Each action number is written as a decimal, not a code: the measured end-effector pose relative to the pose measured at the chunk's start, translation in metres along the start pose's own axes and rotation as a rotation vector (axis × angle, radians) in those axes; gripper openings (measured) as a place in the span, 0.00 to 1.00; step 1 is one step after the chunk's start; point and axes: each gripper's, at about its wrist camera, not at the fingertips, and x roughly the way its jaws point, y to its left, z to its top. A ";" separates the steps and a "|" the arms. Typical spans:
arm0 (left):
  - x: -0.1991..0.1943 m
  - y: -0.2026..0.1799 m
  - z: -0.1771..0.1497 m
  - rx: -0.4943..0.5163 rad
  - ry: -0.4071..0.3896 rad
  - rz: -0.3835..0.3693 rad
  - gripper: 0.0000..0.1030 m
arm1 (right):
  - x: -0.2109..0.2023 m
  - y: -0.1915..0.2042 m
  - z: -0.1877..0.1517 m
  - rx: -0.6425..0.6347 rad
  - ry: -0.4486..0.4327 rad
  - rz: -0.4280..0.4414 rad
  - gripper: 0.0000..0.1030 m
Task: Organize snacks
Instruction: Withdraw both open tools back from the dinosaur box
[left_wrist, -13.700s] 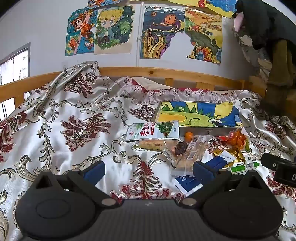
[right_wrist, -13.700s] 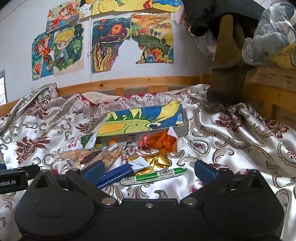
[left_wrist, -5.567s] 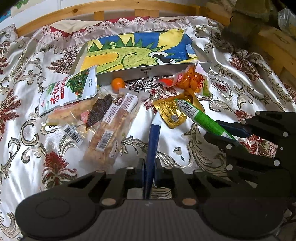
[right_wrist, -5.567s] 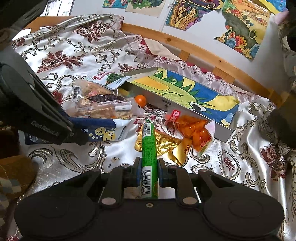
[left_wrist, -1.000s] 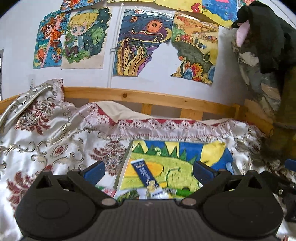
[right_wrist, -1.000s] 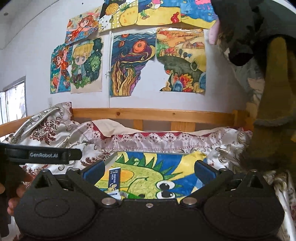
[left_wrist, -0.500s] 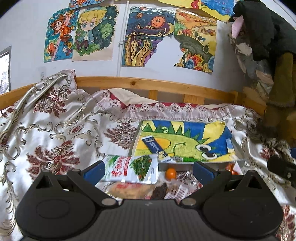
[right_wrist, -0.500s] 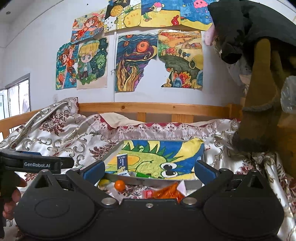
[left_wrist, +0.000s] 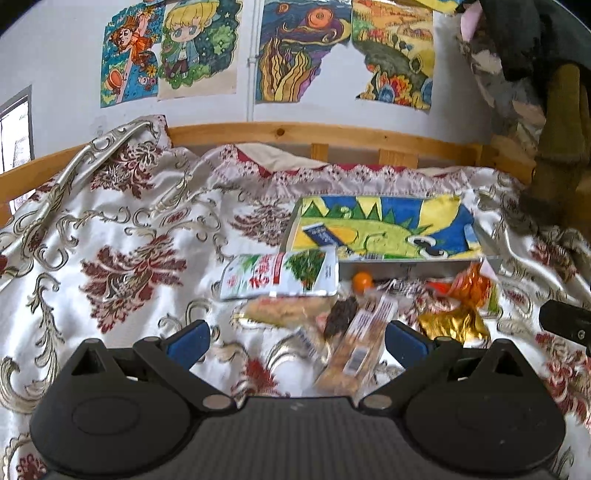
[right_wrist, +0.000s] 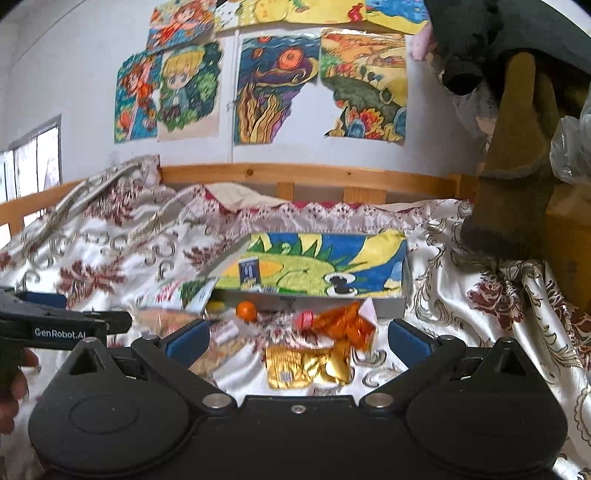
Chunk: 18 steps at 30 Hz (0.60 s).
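A shallow box (left_wrist: 410, 266) with a dinosaur drawing inside lies on the bed; a blue packet (left_wrist: 320, 235) rests in it at the left, also seen as the blue packet (right_wrist: 249, 274). Snacks lie in front of the box: a green-and-white pouch (left_wrist: 280, 276), a small orange (left_wrist: 361, 281), a long cracker pack (left_wrist: 360, 350), an orange bag (right_wrist: 345, 325) and a gold packet (right_wrist: 306, 367). My left gripper (left_wrist: 295, 338) is open above the cracker pack with nothing in it. My right gripper (right_wrist: 295, 338) is open above the gold packet, also holding nothing.
A patterned satin bedspread (left_wrist: 122, 266) covers the bed. A wooden rail (left_wrist: 332, 136) and a wall with drawings run behind it. Dark clothing and bags (right_wrist: 517, 155) hang at the right. The left gripper's body (right_wrist: 55, 328) and a hand show at the right view's left edge.
Both grippers have pulled back and tipped down from the box over the last second, so the loose snacks now lie between their open fingers. The blue packet stays in the box.
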 end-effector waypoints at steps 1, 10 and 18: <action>0.000 0.000 -0.003 0.001 0.004 0.000 1.00 | 0.000 0.001 -0.003 0.002 0.011 0.005 0.99; 0.003 -0.005 -0.019 0.050 0.034 0.013 1.00 | 0.014 0.005 -0.021 0.014 0.110 0.004 0.99; 0.009 -0.009 -0.026 0.084 0.054 0.021 1.00 | 0.025 0.000 -0.028 0.042 0.167 -0.012 0.99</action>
